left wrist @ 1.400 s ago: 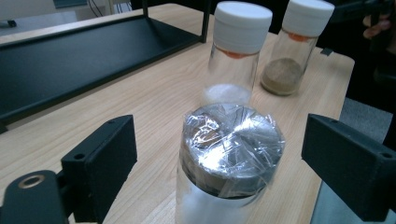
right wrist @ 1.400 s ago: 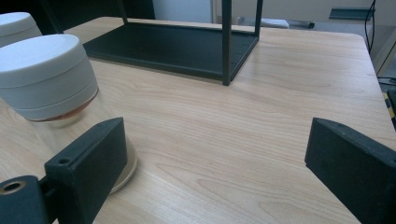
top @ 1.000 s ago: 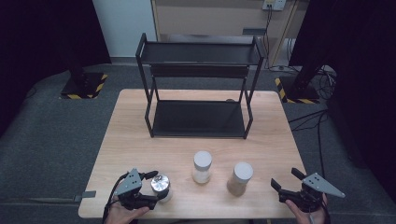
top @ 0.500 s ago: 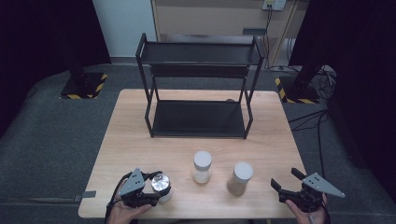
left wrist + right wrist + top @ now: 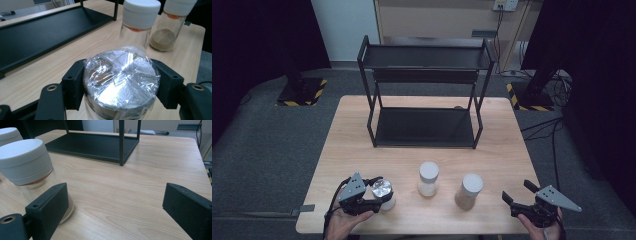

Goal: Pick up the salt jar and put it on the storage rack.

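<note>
Near the front left corner of the table [image 5: 362, 125], the left hand-held gripper [image 5: 371, 192] has its two black jaws pressed against opposite sides of a jar with a foil-and-film top [image 5: 382, 191], pinching it just under the rim. The left gripper view looks down on that crinkled, shiny cover [image 5: 121, 75] from close by, a detail the high view renders as a small bright disc, and it shows the jaws touching the jar's sides. Along the front edge to the right stand two more jars, apart from each other: a white-lidded jar [image 5: 428, 178] near the middle, then a white-lidded jar of brown powder [image 5: 469, 191]. The left gripper view shows an orange band under each white lid. Toward the back edge stands a black two-tier rack [image 5: 426, 90]. Near the front right corner, the right hand-held gripper [image 5: 519, 194] is spread wide and holds nothing; in the right gripper view one jaw sits just beside the base of the brown-powder jar [image 5: 27, 167]; contact is unclear.
</note>
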Tool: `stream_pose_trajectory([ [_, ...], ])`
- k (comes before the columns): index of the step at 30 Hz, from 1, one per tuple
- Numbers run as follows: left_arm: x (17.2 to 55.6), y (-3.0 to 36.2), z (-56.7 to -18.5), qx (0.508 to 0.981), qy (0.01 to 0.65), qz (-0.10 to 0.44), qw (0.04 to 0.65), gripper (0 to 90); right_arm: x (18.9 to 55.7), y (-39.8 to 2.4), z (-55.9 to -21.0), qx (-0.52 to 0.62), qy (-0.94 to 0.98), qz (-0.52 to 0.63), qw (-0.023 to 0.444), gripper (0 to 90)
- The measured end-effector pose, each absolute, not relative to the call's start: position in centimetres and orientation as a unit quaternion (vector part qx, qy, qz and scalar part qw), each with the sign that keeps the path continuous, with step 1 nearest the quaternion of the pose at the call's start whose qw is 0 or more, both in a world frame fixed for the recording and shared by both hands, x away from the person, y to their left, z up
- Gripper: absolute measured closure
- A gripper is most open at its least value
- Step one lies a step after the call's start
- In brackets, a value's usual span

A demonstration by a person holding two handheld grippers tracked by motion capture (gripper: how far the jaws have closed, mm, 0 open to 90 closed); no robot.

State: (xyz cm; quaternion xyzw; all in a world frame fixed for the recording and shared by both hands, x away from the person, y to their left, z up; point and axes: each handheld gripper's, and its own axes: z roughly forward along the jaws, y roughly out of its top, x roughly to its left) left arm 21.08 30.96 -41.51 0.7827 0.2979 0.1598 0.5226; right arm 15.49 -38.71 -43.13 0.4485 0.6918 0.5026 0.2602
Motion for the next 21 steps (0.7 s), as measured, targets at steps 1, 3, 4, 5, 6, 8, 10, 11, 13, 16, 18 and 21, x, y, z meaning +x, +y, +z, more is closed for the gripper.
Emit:
stream_pose_trajectory([
  [1, 21.2, 30.9, -41.3, 0.782, 0.298, 0.162, 0.523, 33.6, 15.5, -38.7, -43.1, 0.448, 0.692, 0.503, 0.26, 6.6],
  [3, 21.6, 30.9, -40.8, 0.781, 0.3, 0.165, 0.522, 33.6, 15.5, -38.7, -43.1, 0.448, 0.692, 0.503, 0.26, 6.6],
  [4, 21.8, 30.8, -40.6, 0.78, 0.303, 0.166, 0.522, 33.5, 15.5, -38.7, -43.1, 0.448, 0.692, 0.503, 0.26, 6.7],
  [5, 22.0, 30.8, -40.3, 0.779, 0.305, 0.167, 0.522, 33.5, 15.5, -38.7, -43.1, 0.448, 0.692, 0.503, 0.26, 6.7],
  [6, 22.2, 30.7, -40.1, 0.778, 0.305, 0.168, 0.522, 33.6, 15.5, -38.7, -43.1, 0.448, 0.692, 0.503, 0.26, 6.7],
  [8, 22.7, 30.6, -39.6, 0.777, 0.306, 0.172, 0.523, 33.6, 15.5, -38.7, -43.1, 0.449, 0.691, 0.503, 0.259, 6.7],
  [10, 23.2, 30.5, -39.0, 0.777, 0.303, 0.174, 0.524, 33.6, 15.5, -38.7, -43.1, 0.449, 0.691, 0.503, 0.259, 6.7],
  [11, 23.5, 30.5, -38.8, 0.776, 0.303, 0.174, 0.525, 33.6, 15.5, -38.8, -43.2, 0.449, 0.691, 0.504, 0.26, 6.7],
  [13, 24.3, 30.4, -38.2, 0.774, 0.303, 0.174, 0.528, 33.6, 15.5, -38.8, -43.2, 0.449, 0.691, 0.503, 0.26, 6.7],
  [16, 25.1, 30.2, -37.5, 0.774, 0.303, 0.18, 0.526, 33.6, 15.5, -38.8, -43.2, 0.45, 0.69, 0.504, 0.259, 6.7],
  [18, 25.7, 29.9, -37.1, 0.773, 0.306, 0.183, 0.525, 33.6, 15.5, -38.8, -43.2, 0.45, 0.69, 0.505, 0.258, 6.7],
  [21, 26.9, 29.6, -36.7, 0.769, 0.317, 0.185, 0.524, 33.6, 15.5, -38.8, -43.2, 0.45, 0.69, 0.505, 0.258, 6.7],
])
